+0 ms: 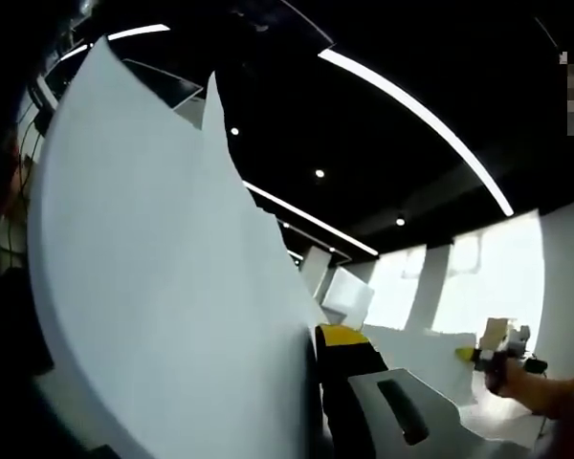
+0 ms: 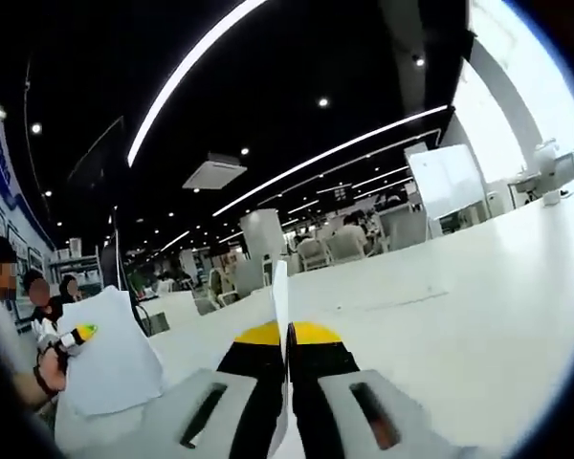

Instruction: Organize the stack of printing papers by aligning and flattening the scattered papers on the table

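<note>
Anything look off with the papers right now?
Yes. The papers in the left gripper are lifted off the table, and their top edges fan out unevenly. The right gripper pinches a single sheet edge-on, apart from that stack.

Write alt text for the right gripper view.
The right gripper, yellow-tipped jaws closed, pinches a thin white sheet of paper edge-on above a white table. At far left, the left gripper in a person's hand holds more white papers; an office with ceiling light strips lies behind.
</note>
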{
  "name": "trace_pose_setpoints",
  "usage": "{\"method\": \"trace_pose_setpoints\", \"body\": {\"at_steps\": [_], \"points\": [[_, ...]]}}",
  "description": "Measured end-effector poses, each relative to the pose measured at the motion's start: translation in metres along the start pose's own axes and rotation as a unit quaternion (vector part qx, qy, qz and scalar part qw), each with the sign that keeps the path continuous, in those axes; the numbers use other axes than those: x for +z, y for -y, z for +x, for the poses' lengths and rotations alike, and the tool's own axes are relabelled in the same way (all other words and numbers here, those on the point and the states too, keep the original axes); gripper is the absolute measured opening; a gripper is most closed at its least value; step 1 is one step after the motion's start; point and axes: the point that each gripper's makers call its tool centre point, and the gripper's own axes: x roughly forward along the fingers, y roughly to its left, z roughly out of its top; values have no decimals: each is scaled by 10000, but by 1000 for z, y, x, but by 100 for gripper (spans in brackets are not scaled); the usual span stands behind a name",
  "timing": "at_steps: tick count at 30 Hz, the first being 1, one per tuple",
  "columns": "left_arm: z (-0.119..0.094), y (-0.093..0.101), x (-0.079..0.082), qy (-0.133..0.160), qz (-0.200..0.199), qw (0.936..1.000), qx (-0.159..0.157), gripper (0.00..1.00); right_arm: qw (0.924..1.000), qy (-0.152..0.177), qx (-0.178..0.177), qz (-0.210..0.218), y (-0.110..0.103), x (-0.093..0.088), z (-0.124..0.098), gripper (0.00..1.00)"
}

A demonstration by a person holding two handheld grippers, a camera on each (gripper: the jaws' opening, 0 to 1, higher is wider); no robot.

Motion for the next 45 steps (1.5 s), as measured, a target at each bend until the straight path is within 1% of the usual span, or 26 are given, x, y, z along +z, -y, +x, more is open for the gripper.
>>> {"method": "trace_pose_setpoints", "body": {"at_steps": [5, 7, 11, 13, 17, 21, 25, 28, 29, 31, 34, 38, 45], "points": [[0, 0, 0, -12, 6, 10000, 1, 9, 9998, 136, 79, -74, -11, 12, 0, 0], [0, 0, 0, -10, 3, 10000, 3, 9, 9997, 193, 164, -23, -17, 17, 1, 0], [0, -1, 0, -11, 0, 10000, 3, 9, 9994, 251, 216, -38, -25, 23, 2, 0], [0, -1, 0, -13, 2, 10000, 7, 9, 9992, 299, 265, 9, -29, 27, 3, 0], [0, -1, 0, -12, 0, 10000, 9, 9, 9977, 453, 470, 203, -44, 40, 4, 0], [0, -1, 1, 0, -9, 10000, 8, 9, 9960, 577, 627, 265, -58, 53, 5, 0], [0, -1, 1, 4, -13, 10000, 6, 9, 9956, 596, 667, 277, -60, 55, 5, 0], [0, -1, 1, 10, -17, 10000, 2, 9, 9944, 660, 791, 245, -72, 62, 5, 0], [0, -1, 1, 15, -23, 10000, 0, 9, 9941, 672, 832, 159, -78, 65, 6, 0], [0, -1, 1, 25, -35, 10000, -4, 9, 9942, 647, 854, 63, -82, 66, 7, 0], [0, -1, 1, 25, -39, 10000, -7, 9, 9941, 639, 880, 44, -85, 67, 7, 0], [0, -1, 1, 25, -31, 10000, -13, 9, 9932, 613, 988, 21, -98, 70, 7, 0], [0, -2, 2, 28, -38, 10000, -19, 9, 9907, 640, 1190, -171, -118, 79, 8, 0]]}}
